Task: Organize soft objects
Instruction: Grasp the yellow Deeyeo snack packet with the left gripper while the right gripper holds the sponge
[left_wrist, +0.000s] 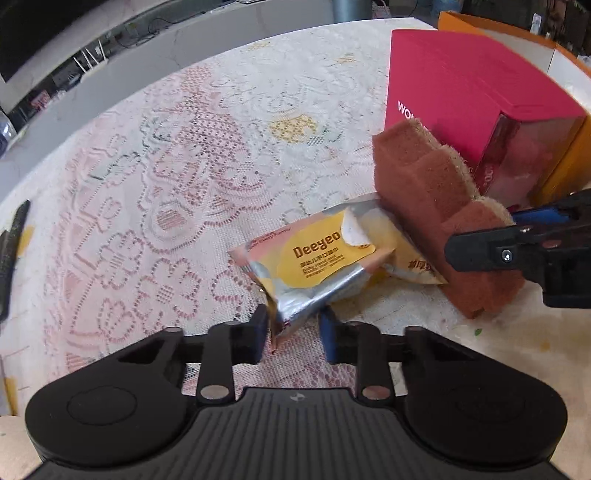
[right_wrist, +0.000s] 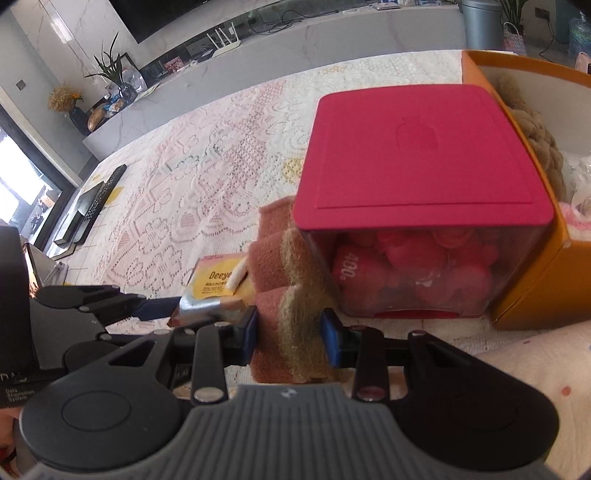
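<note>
The task looks about halfway. The orange box (right_wrist: 532, 295) already holds soft items: a beige knitted piece (right_wrist: 532, 136) and something pink lie inside it. Two soft things are still outside.

The right gripper (right_wrist: 290, 328) pinches the brown scouring sponge (right_wrist: 291, 325), which stands on edge just left of the red-lidded container (right_wrist: 421, 158); this container stands directly left of the orange box.

The left gripper (left_wrist: 295, 332) has its jaws closed on a corner of the Deeyeo wet wipes pack (left_wrist: 314, 258), which lies on the lace tablecloth (left_wrist: 166, 184), touching the sponge, further left of the orange box.

In my judgement, both must still go into the box.
</note>
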